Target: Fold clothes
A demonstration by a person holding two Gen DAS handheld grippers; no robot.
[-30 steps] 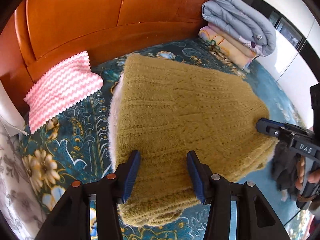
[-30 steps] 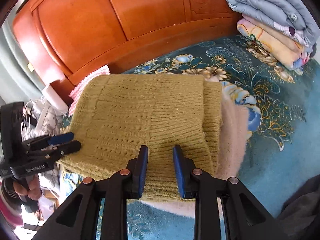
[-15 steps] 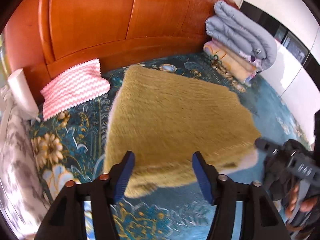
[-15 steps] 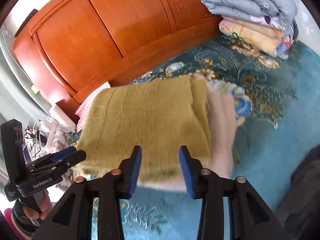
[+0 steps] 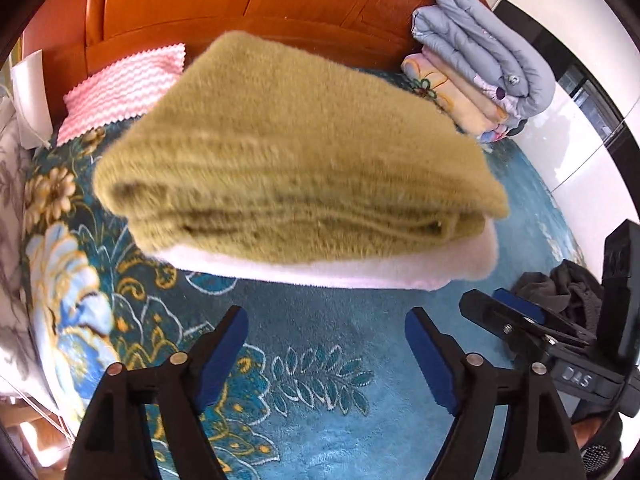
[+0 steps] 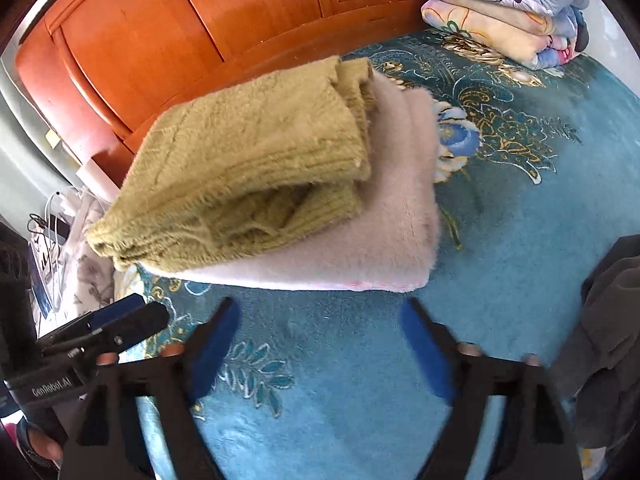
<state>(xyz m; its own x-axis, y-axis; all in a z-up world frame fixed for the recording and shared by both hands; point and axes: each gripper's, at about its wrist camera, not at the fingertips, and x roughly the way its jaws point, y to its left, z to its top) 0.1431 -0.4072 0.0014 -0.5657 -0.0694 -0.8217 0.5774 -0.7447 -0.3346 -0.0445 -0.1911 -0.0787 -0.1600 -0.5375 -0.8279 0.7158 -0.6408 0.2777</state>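
With both grippers clear of the stack, this fold looks done. Left gripper [image 5: 326,350] and right gripper [image 6: 320,338] have just been opening: jaws wide, nothing between them. Folded green sweater [image 5: 288,160] sits on a folded pink garment [image 5: 360,272] on the blue bedspread [image 5: 340,420]. Next is probably the dark garment [image 6: 608,300] at the right: pinch one layer at the hem corners, lift evenly, spread flat before folding.
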